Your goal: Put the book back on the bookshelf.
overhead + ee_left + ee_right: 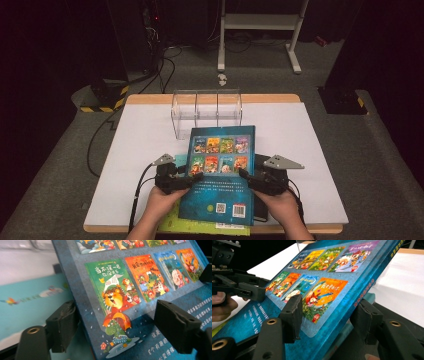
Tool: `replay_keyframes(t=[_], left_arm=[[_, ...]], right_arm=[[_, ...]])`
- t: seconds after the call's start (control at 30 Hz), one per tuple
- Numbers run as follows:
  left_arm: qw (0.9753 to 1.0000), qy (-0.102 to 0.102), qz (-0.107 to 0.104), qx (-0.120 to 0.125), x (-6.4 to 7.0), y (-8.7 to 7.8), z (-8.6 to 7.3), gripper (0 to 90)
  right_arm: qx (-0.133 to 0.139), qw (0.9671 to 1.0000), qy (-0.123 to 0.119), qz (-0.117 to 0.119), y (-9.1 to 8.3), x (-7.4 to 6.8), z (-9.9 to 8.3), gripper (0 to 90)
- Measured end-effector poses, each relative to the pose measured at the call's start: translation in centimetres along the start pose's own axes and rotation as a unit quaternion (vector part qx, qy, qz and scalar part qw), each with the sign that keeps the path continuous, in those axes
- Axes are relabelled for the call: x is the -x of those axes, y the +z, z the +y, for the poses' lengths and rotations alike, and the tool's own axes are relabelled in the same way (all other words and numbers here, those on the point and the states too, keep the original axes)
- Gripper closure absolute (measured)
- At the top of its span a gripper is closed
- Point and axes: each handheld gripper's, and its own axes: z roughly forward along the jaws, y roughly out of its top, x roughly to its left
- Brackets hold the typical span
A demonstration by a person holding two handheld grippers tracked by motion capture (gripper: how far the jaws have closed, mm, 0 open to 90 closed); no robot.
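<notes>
The blue picture book is held back cover up above the near part of the desk, over a green book, just short of the clear acrylic organizer. The left claw clamps its left edge and the right claw its spine edge, each with one jaw above the cover and one below. For a clean lift, keep both grips level and equal, then stand the book upright before guiding it into a compartment.
</notes>
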Motion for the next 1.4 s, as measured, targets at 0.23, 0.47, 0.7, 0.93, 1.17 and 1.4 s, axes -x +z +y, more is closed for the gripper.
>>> replay_keyframes(t=[0.23,0.47,0.7,0.93,1.17,1.4], left_arm=[[0.9998,0.002,0.002,0.02,-0.6,-0.1,1.4,26.2],[0.9979,0.016,-0.004,0.063,-0.5,-0.8,2.0,29.8],[0.9951,0.022,-0.009,0.096,-0.3,-2.2,2.4,36.2],[0.9909,0.03,-0.014,0.131,-0.3,-3.5,3.0,43.4],[0.9852,0.039,-0.014,0.166,-0.1,-4.5,3.5,46.7],[0.9799,0.049,-0.013,0.193,0.1,-5.2,3.7,49.5]], right_arm=[[-0.005,0.9999,0.001,-0.015,1.1,-0.5,1.3,44.2],[0.013,0.9994,0.003,-0.031,1.5,-1.1,2.8,47.7],[0.026,0.999,-0.007,-0.034,1.4,-1.8,4.0,50.4],[0.045,0.998,-0.027,-0.035,1.3,-2.8,5.4,53.6],[0.058,0.997,-0.038,-0.034,1.2,-3.5,6.5,55.8],[0.074,0.9955,-0.049,-0.033,1.1,-4.3,7.2,57.6]])
